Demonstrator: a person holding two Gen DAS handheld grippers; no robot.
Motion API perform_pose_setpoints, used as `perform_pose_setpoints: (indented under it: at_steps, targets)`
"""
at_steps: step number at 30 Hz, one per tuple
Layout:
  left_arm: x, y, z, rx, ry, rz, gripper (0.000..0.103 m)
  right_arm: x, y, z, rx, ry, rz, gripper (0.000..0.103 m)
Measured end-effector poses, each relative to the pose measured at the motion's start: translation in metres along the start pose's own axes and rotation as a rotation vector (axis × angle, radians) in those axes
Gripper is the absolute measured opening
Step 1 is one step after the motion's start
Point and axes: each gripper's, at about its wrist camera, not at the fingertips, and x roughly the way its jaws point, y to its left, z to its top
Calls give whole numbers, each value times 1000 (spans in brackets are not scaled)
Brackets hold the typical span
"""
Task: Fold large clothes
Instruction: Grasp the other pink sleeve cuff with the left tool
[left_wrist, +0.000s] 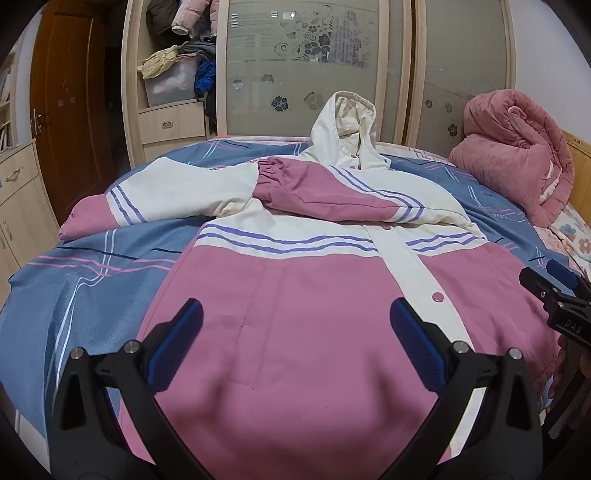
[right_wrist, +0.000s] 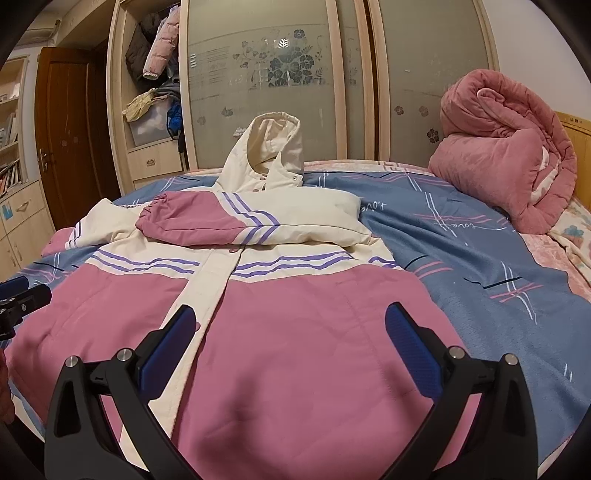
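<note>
A large pink and cream hooded jacket (left_wrist: 295, 273) (right_wrist: 314, 295) with purple stripes lies front up on the bed. One sleeve (left_wrist: 325, 192) (right_wrist: 192, 221) is folded across the chest. The other sleeve (left_wrist: 155, 199) (right_wrist: 96, 221) stretches out to the left. The cream hood (left_wrist: 347, 125) (right_wrist: 269, 147) stands up at the far end. My left gripper (left_wrist: 295, 310) hovers open over the jacket's lower left half with nothing between its fingers. Over the lower right half my right gripper (right_wrist: 291, 314) is open too and holds nothing. Each shows at the edge of the other's view: right gripper (left_wrist: 546, 275), left gripper (right_wrist: 29, 290).
A blue striped cover (left_wrist: 74, 295) (right_wrist: 480, 258) is spread on the bed. A rolled pink quilt (left_wrist: 517, 158) (right_wrist: 506, 158) sits at the far right by a wooden headboard (left_wrist: 580, 162). Behind stand a frosted-door wardrobe (left_wrist: 303, 74), shelves of clothes (left_wrist: 170, 74) and a brown door (left_wrist: 66, 110).
</note>
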Motion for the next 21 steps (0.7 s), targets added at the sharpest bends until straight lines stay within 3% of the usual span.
perform_pose_setpoints:
  at_steps: [4, 7, 10, 13, 16, 19, 21]
  targets:
    - [-1, 5, 2, -24, 1, -20, 101, 1, -1, -1, -2, 8, 0, 102]
    - [-3, 25, 8, -105, -10, -72, 101, 1, -3, -1, -1, 13, 1, 102]
    - [-7, 65, 18, -248, -50, -154, 101, -1, -4, -1, 2, 10, 2, 102]
    - [-8, 126, 26, -463, -92, -250, 101, -2, -7, -1, 6, 11, 9, 102]
    - [-9, 206, 19, -744, -174, -309, 101, -2, -9, -1, 9, 19, 17, 102]
    - [-3, 266, 18, -894, -229, -324, 101, 1, -13, -1, 23, 33, 19, 102]
    - [5, 298, 23, -929, -248, -340, 101, 4, -16, -1, 38, 49, 29, 102]
